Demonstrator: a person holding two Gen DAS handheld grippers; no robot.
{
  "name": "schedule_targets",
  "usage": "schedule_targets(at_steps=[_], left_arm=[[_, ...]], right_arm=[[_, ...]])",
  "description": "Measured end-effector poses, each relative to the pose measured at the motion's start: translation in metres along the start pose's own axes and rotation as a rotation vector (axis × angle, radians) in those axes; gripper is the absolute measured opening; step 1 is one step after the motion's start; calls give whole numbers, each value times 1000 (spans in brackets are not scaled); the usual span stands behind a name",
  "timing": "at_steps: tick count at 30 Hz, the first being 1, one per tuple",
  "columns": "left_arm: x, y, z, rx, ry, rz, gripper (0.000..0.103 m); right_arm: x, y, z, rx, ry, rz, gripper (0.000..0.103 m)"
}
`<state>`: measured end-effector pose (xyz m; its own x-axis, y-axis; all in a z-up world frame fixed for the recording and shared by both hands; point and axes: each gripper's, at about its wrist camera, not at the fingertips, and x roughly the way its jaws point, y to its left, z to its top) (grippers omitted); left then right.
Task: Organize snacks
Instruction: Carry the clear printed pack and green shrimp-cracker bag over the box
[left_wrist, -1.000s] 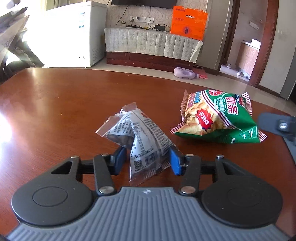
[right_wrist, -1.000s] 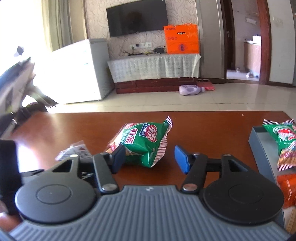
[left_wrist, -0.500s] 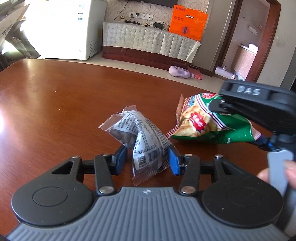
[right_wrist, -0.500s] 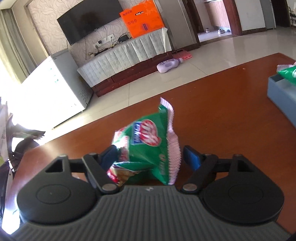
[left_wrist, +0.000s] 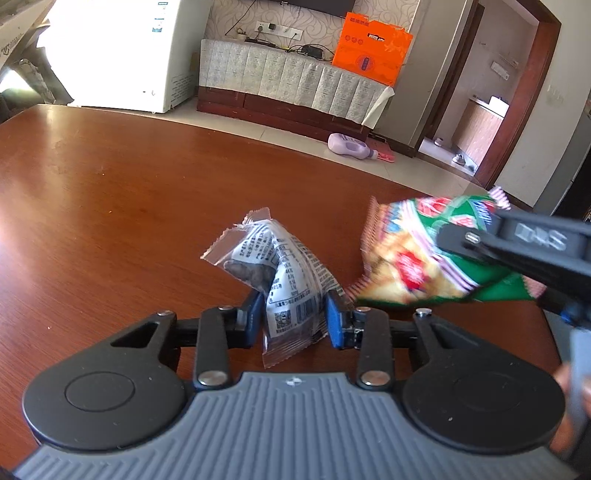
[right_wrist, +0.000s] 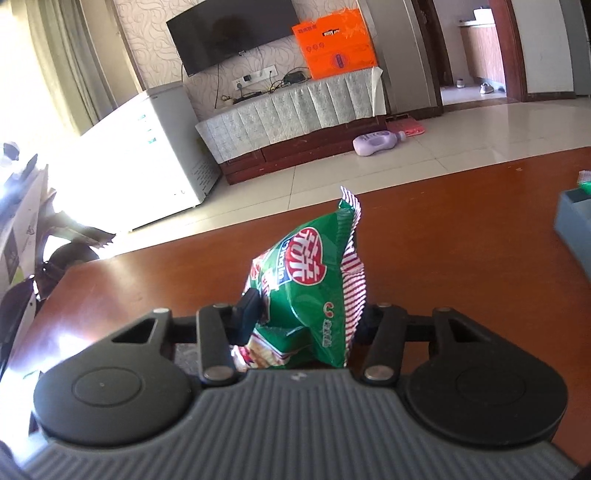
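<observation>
Snacks first: in the left wrist view the clear packet (left_wrist: 284, 273) with black print and dark bits inside sits right between the left claw (left_wrist: 293, 317) tips, its bottom seal hanging down toward the camera. That claw has just been closing and both blue pads are pressed against the packet's sides, so it's pinched on it, narrow. The packet leans up toward 11 o'clock over the brown table (left_wrist: 110, 192). Over at 3 o'clock the green chip bag (left_wrist: 424, 254) is blurred, with the right claw's black body (left_wrist: 517, 247) across it.

Right wrist view: the same green chip bag (right_wrist: 314, 288) stands upright, squeezed in the right claw (right_wrist: 306, 321), which has just been closing too. The left pad (right_wrist: 249, 314) digs into the bag; the other pad is hidden behind the crimped red-striped edge. The bag's top corner points to 12 o'clock. A grey bin (right_wrist: 574, 229) sits at 3 o'clock, well apart, on the table (right_wrist: 443, 240).
</observation>
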<state>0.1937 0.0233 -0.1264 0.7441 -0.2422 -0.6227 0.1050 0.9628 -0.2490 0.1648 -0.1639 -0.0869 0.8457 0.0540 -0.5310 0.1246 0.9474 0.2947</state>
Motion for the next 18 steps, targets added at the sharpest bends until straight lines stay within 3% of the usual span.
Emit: schedule_targets(at_steps=[10,18], left_arm=[[-12,-21,-16,74,-9,12,40],[-31,-53,-41,108,15,5,39]], right_arm=[[-69,-35,-17,-95,3,-62,51],[-118,-35,-25,-199,-36,-108,51]])
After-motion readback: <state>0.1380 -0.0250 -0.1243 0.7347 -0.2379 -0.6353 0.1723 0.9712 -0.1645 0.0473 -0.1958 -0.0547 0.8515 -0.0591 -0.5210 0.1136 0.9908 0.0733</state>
